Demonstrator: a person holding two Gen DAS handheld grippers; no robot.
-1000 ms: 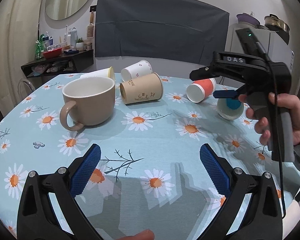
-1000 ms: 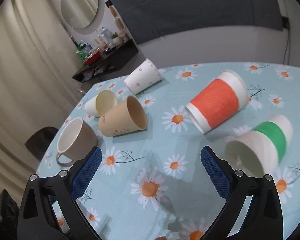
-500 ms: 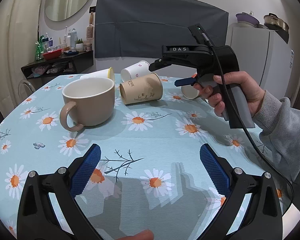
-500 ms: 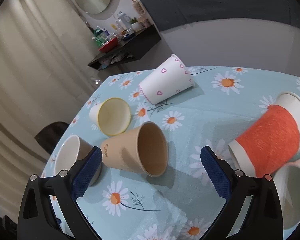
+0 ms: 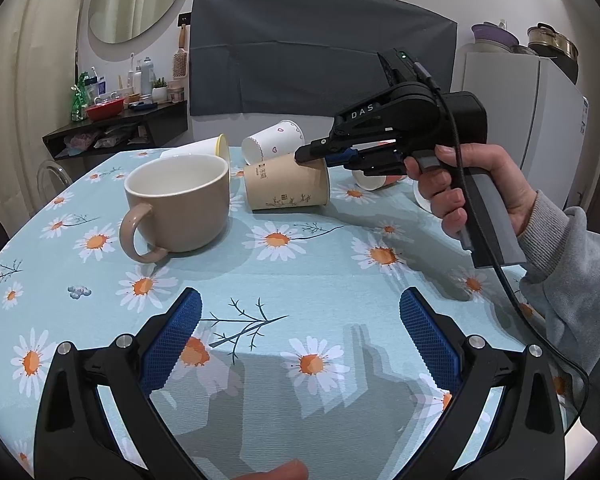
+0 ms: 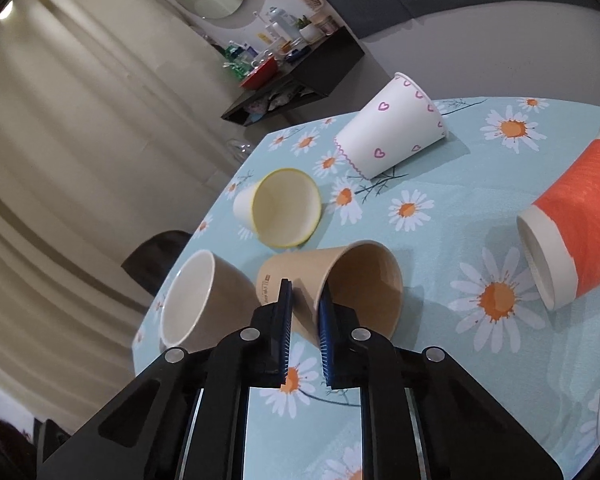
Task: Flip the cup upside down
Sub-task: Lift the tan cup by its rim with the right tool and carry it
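Observation:
A tan paper cup [image 6: 340, 280] lies on its side on the daisy tablecloth, mouth toward the right wrist camera. It also shows in the left wrist view [image 5: 286, 188]. My right gripper [image 6: 306, 300] is shut on its upper wall near the rim, one finger outside and one inside the mouth; it shows from the side in the left wrist view [image 5: 320, 154]. My left gripper [image 5: 300, 332] is open and empty, low over the table's near edge.
A beige ceramic mug [image 5: 180, 200] stands upright left of the tan cup. A yellow-rimmed cup [image 6: 280, 212], a white cup with hearts [image 6: 388, 140] and an orange cup [image 6: 572, 224] lie on their sides. A shelf with bottles [image 5: 116, 120] stands behind.
My right gripper moved left from the orange and green cups to the tan cup and closed on its wall. My left gripper has not moved.

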